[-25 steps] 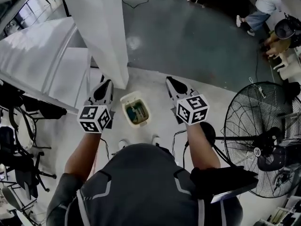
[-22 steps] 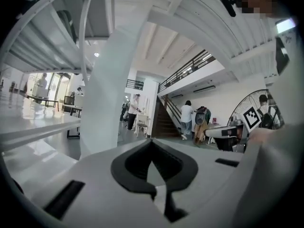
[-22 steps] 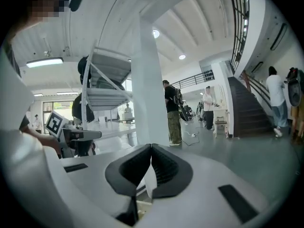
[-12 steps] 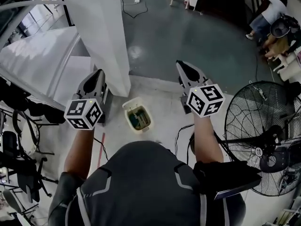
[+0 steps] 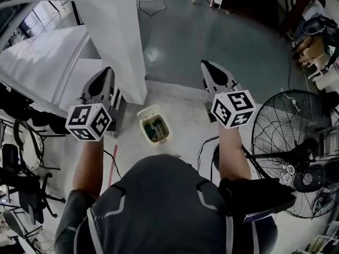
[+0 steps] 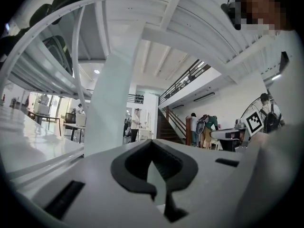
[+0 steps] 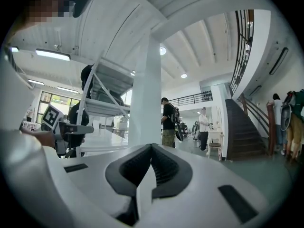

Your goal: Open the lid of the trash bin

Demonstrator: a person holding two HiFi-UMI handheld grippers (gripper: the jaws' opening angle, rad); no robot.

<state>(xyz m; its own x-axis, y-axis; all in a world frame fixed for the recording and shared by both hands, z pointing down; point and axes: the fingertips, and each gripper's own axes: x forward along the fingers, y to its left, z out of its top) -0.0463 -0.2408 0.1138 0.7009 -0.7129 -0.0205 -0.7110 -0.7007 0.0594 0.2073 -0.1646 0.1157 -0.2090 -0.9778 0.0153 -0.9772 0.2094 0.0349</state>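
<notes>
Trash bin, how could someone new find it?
Find the big white pillar. On the pale floor by its foot, between the left gripper and right gripper, sits the trash bin. It is the only small cream box, with something green inside.

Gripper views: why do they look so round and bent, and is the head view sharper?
Left gripper view: wide-angle lens bows the white beams, corners black. Right gripper view: same bowing, bright ceiling lamp glares. Head view: crisper, with a glare patch on the green floor.
</notes>
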